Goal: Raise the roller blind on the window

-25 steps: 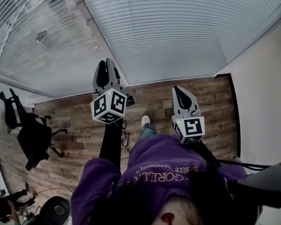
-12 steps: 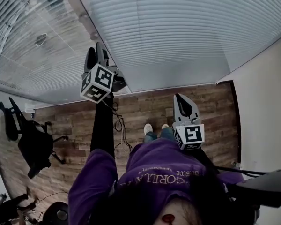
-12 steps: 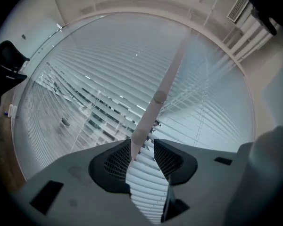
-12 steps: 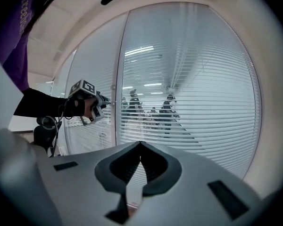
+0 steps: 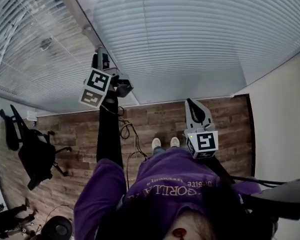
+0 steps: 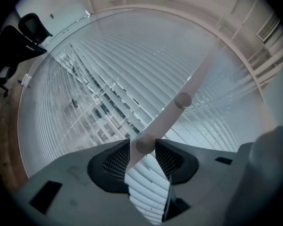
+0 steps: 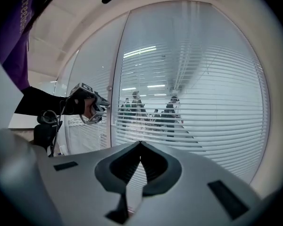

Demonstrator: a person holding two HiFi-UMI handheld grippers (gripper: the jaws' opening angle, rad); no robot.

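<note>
Left gripper view: we find the left gripper [image 6: 142,144] with its jaws just spread wide and gripping nothing, a round knob [image 6: 145,146] on the frame post [image 6: 200,76] sitting between their tips. That hand has swung across to the post within the last second, so we judge the raising is only about to begin; the right gripper [image 7: 140,144] waits closed and empty. The blind [image 5: 190,39] hangs fully lowered across the window ahead, slats level right down to its foot.

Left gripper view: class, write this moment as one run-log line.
left hand-held gripper: open, jaws just been opening, window post between them | right hand-held gripper: shut, empty | blind: down
</note>
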